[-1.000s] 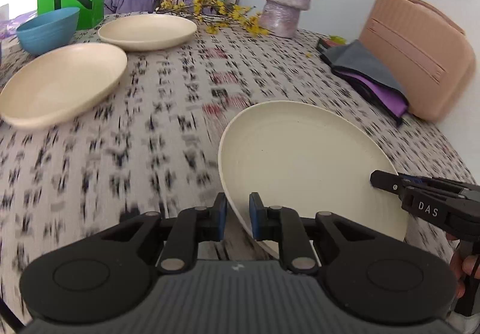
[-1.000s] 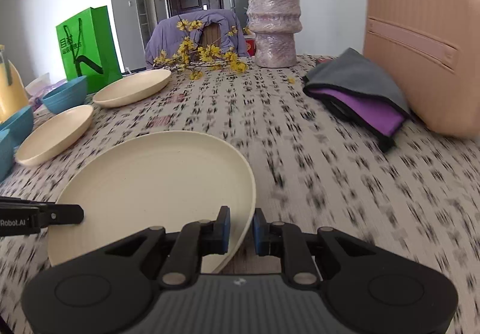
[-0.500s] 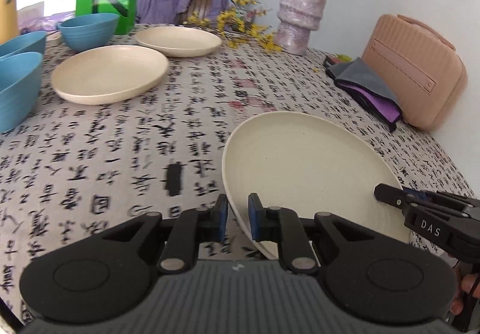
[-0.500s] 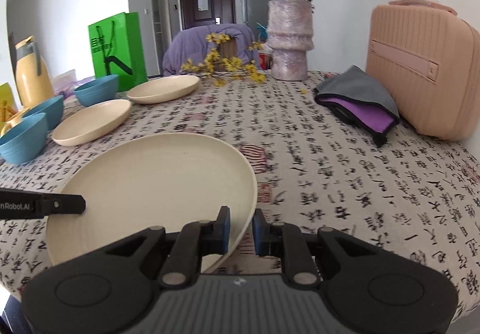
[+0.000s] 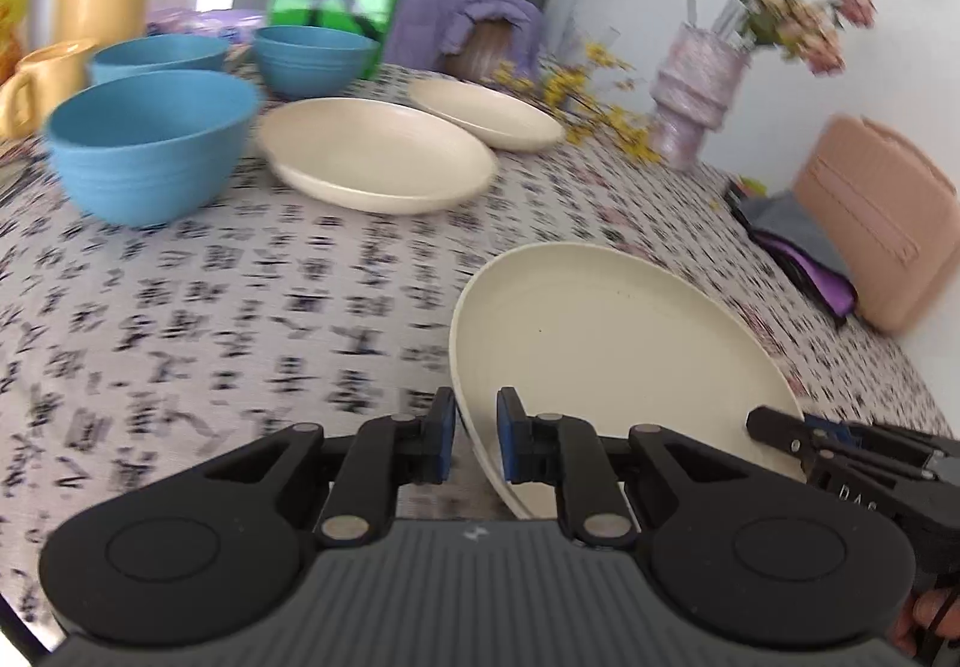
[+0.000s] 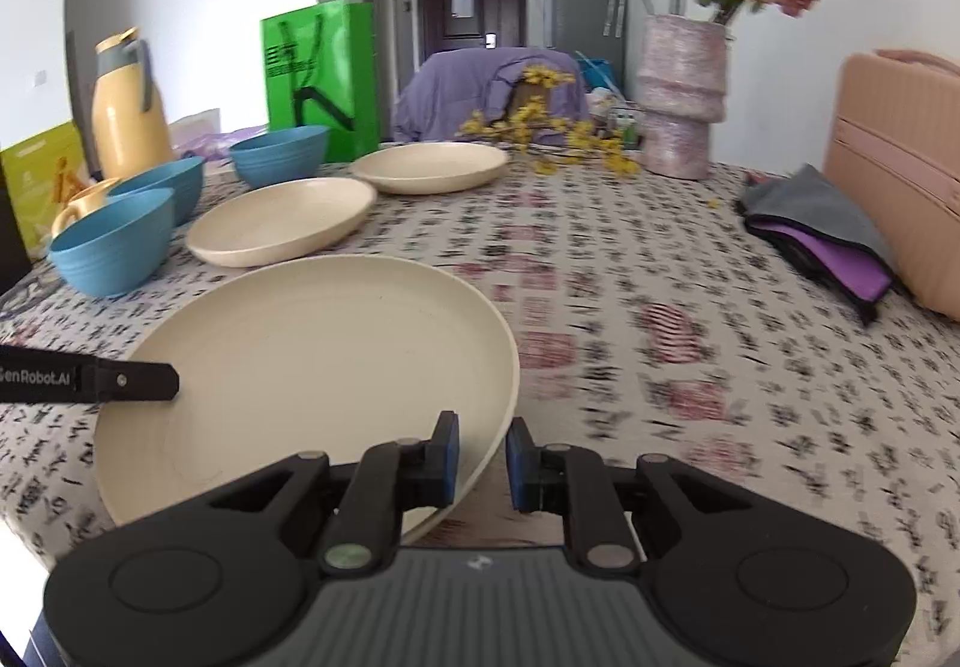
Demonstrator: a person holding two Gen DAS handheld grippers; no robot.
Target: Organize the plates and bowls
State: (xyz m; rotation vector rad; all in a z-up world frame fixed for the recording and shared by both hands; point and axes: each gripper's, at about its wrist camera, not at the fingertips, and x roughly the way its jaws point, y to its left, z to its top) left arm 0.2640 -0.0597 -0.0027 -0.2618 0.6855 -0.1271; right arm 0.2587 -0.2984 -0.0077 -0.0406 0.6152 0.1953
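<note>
Both grippers hold one cream plate (image 5: 612,349) (image 6: 312,367) above the patterned tablecloth. My left gripper (image 5: 475,442) is shut on its left rim, and my right gripper (image 6: 482,457) is shut on its right rim. Each gripper's tip shows at the edge of the other view. Two more cream plates (image 5: 378,160) (image 5: 486,112) lie further back on the table, the nearer plate (image 6: 282,220) ahead of the held one and the farther plate (image 6: 432,166) behind it. Three blue bowls (image 5: 147,142) (image 5: 315,58) (image 5: 159,58) stand at the left, the nearest bowl (image 6: 114,241) beside the nearer plate.
A yellow jug (image 6: 129,109) and yellow cup (image 5: 42,82) stand behind the bowls, with a green bag (image 6: 321,79) beyond. A pink vase of flowers (image 6: 684,103), yellow blossom sprigs (image 6: 552,133), folded cloths (image 6: 822,229) and a pink case (image 6: 900,169) occupy the back and right.
Both grippers have carried the plate leftward across the table. The blue bowls, jug and other plates have come into closer view; the pink case has slid toward the right edge.
</note>
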